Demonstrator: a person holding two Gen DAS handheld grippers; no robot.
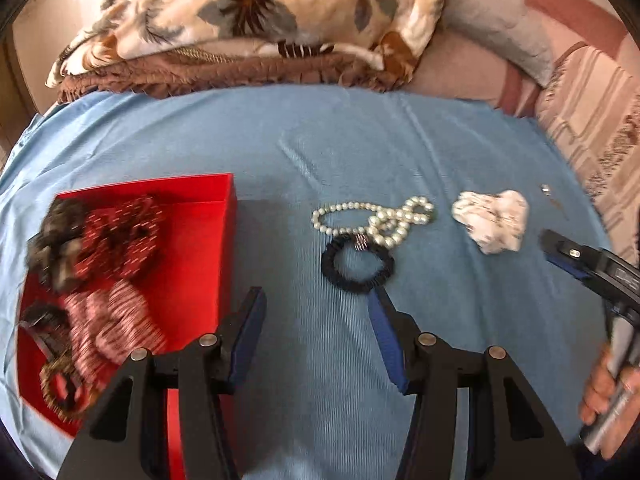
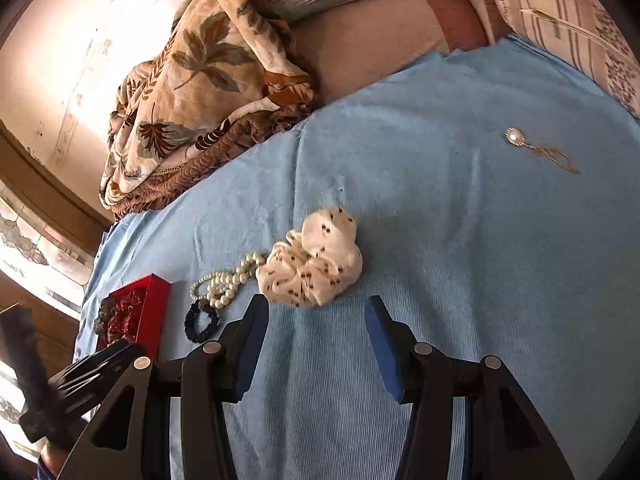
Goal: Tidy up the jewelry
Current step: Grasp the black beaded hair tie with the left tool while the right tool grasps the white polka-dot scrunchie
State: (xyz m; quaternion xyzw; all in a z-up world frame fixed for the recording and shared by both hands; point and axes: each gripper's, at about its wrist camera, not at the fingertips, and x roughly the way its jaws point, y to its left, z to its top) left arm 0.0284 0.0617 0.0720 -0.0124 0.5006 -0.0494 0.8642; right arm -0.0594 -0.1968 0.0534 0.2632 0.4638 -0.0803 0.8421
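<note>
While both claws gape empty — pearl strand [image 1: 374, 220] touches black scrunchie [image 1: 358, 266].

Counted on blue cloth [image 1: 160, 140]: one red box [image 1: 192, 240], one pearl strand [image 1: 376, 220], one black hair tie [image 1: 358, 266], one white scrunchie [image 2: 312, 268], one pendant chain [image 2: 536, 148]. Scrunchies in box blurred, uncounted.

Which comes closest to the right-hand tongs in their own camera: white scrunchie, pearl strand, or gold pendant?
1. White scrunchie, just ahead of the right tongs.
2. Pearl strand, left, beside the scrunchie.
3. Gold pendant, far upper right.
</note>
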